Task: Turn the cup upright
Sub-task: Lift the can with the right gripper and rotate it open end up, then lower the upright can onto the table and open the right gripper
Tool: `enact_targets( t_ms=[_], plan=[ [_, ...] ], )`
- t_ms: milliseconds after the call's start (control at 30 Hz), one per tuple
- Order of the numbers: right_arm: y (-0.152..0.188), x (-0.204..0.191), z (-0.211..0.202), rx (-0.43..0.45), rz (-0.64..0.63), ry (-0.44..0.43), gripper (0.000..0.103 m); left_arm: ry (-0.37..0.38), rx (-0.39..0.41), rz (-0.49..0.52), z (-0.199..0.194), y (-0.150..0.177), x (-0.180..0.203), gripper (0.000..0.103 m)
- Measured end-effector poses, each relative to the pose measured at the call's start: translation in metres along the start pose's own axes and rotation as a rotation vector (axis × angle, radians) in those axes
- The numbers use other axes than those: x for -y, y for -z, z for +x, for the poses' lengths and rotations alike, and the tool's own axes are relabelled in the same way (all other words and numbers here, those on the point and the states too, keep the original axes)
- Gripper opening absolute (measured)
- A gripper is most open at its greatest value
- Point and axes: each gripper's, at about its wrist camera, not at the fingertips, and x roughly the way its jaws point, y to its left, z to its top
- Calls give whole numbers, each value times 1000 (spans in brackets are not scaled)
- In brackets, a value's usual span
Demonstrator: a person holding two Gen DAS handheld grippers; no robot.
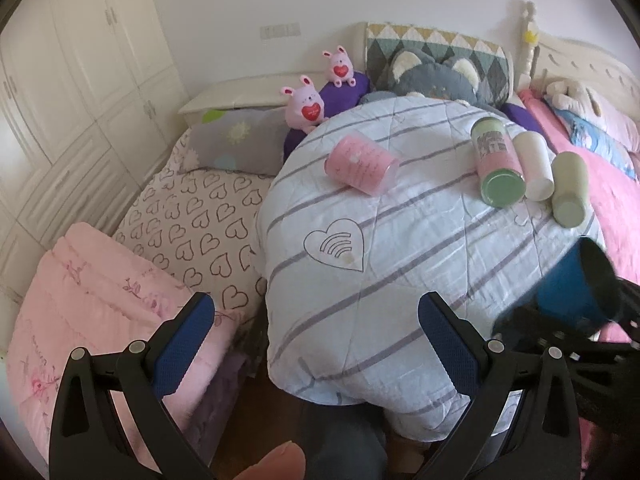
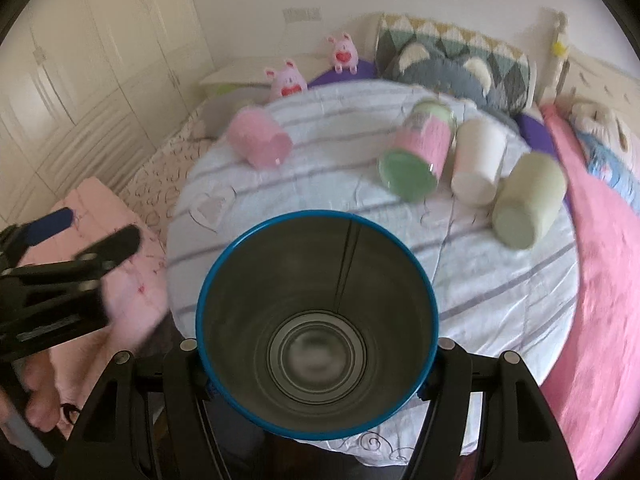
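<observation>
One blue cup (image 2: 318, 320) is clamped in the right gripper (image 2: 318, 364), mouth facing the wrist camera, held off the near edge of the striped quilt (image 2: 500, 280). The fingers sit on opposite sides of its lower wall. The left gripper (image 1: 316, 344) hangs spread wide with nothing between its blue pads (image 1: 184, 344).

Risks:
- The wall is smooth, hard and tapered, with a metal-looking liner, so it could slide out of the pinch during rotation.
- The quilt is soft, puffy and domed over a round top. A narrow base set on that could tip again or roll off the edge.

Four more cups lie on their sides further back: a pink cup (image 1: 362, 166) with a matte, fuzzy-looking sleeve, a glossy green-and-pink tumbler (image 1: 498, 162), a plain white cup (image 1: 534, 168) and a pale green cup (image 1: 570, 190). The last three lie close together and will likely roll if bumped.
</observation>
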Motion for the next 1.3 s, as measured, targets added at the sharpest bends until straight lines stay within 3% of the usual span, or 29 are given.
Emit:
enact_targets(
  t_ms=[133,200,500,933,1300],
  plan=[
    [-2,5,25,-31,10,-13,69,-13,7,-8,-5,0,-3,103],
    [-5,6,27,-13,18,-27,87,-22,9,-12,-6,-1,-5,103],
    [-15,12,14,86,24,-11,87,-34,13,-14,-8,-5,-2,103],
    [-6,22,-10,140,36,-17,87,-29,19,7,-15,1,11,103],
    [6,8,-63,276,-5,-49,87,-17,31,9,-25,7,14,103]
  ],
)
